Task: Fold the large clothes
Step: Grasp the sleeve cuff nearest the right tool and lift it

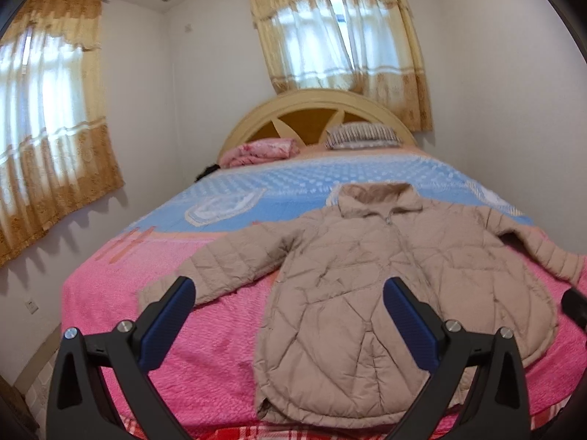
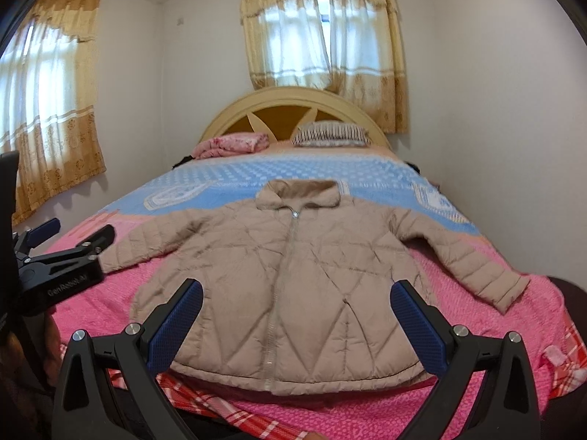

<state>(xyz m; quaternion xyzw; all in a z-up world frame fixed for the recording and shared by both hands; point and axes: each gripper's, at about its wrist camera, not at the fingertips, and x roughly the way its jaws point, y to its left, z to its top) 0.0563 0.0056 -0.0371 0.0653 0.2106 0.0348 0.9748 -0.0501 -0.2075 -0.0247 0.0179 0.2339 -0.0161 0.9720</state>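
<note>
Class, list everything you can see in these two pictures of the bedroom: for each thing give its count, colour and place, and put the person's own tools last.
Jacket: one, beige quilted, zipped, flat on the bed, sleeves spread.
Bedspread: one, pink near the foot, blue further up.
Striped pillow: one, dark and pale stripes, against the headboard.
Pink bundle: one, folded, beside the pillow.
Headboard: one, cream and brown, arched.
Curtains: two windows' worth, yellow, back and side walls.
Left gripper: one, black with blue pads, jaws open, above the jacket's hem side.
Right gripper: one, same colours, jaws open, over the jacket's front.
</note>
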